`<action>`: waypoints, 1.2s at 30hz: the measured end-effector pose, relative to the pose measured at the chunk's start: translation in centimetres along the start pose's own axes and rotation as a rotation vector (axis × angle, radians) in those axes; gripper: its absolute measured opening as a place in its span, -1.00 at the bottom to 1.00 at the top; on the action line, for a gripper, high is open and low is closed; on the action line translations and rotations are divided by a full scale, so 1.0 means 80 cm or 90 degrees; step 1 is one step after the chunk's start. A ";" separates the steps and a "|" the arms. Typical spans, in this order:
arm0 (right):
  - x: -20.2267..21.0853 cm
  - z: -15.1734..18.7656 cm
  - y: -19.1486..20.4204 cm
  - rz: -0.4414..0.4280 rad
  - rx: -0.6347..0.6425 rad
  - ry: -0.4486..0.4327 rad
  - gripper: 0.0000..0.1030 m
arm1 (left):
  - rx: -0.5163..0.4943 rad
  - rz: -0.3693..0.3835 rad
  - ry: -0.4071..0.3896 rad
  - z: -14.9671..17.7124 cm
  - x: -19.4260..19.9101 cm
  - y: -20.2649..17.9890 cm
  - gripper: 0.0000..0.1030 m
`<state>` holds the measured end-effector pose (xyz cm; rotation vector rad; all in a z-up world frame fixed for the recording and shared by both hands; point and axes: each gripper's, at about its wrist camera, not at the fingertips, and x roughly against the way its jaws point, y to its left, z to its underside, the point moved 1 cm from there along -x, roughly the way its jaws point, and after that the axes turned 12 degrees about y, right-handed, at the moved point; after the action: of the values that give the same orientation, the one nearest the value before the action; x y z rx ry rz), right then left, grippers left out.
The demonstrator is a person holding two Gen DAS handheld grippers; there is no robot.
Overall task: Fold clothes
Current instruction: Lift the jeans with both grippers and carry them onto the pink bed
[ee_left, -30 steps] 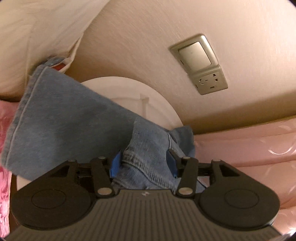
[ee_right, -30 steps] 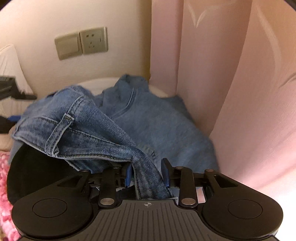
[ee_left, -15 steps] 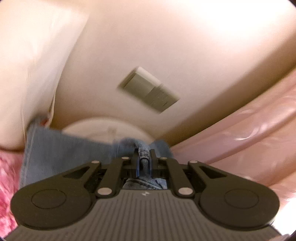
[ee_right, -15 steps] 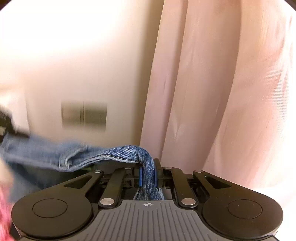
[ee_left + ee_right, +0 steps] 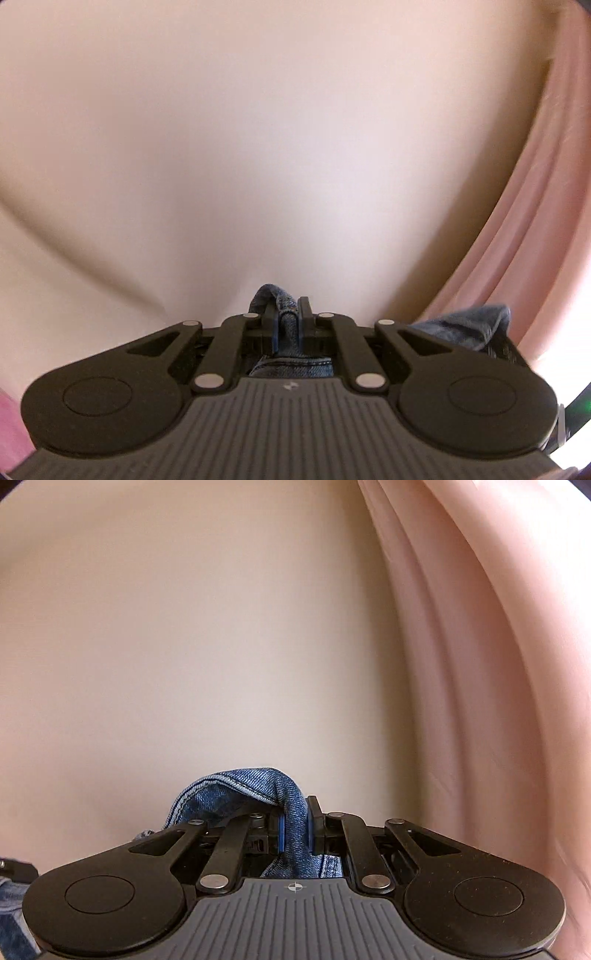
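My left gripper is shut on a fold of blue denim jeans, held high so only the pinched edge shows; another bit of the jeans pokes up at the right behind the gripper body. My right gripper is shut on the jeans too, with a stitched hem bunching up to the left of its fingers. More denim hangs at the lower left edge. The rest of the garment hangs below both cameras, hidden.
Both views face a plain cream wall. A pink curtain hangs at the right of the left wrist view and also fills the right of the right wrist view. A pink patch shows at lower left.
Both grippers closed on the jeans and lifted them up. The round white table, wall switch and socket dropped out of view; only wall and curtain remain.
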<state>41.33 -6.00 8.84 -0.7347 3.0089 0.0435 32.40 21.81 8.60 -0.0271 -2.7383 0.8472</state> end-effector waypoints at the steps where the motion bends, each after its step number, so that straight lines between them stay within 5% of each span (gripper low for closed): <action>1: 0.010 -0.019 0.020 -0.030 -0.005 -0.028 -0.82 | -0.008 -0.013 -0.030 -0.010 0.038 -0.004 -0.89; 4: 0.045 -0.075 0.082 -0.126 -0.029 -0.107 -0.82 | -0.032 -0.053 -0.120 -0.040 0.154 -0.017 -0.89; 13: 0.210 -0.238 0.264 -0.444 -0.176 -0.271 -0.82 | -0.177 -0.291 -0.395 -0.067 0.536 -0.141 -0.88; 17: 0.304 -0.310 0.324 -0.567 -0.243 -0.296 -0.82 | -0.200 -0.407 -0.460 -0.052 0.680 -0.222 -0.88; 22: 0.409 -0.345 0.381 -0.699 -0.266 -0.274 -0.82 | -0.190 -0.559 -0.491 -0.017 0.816 -0.297 -0.88; 27: 0.471 -0.334 0.433 -0.827 -0.261 -0.133 -0.81 | -0.097 -0.649 -0.485 0.051 0.886 -0.299 -0.87; 31: 0.499 -0.251 0.500 -0.915 -0.044 0.099 -0.79 | 0.084 -0.745 -0.395 0.111 0.959 -0.260 -0.83; 34: 0.521 -0.185 0.549 -0.958 0.134 0.280 -0.46 | 0.258 -0.817 -0.287 0.175 0.996 -0.206 -0.74; 36: 0.531 -0.103 0.571 -0.964 0.278 0.403 -0.35 | 0.396 -0.850 -0.216 0.248 0.995 -0.157 -0.74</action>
<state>-17.68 14.68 15.77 -2.9219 1.7801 -0.9402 -48.66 8.22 20.10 1.8849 -1.8350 1.1558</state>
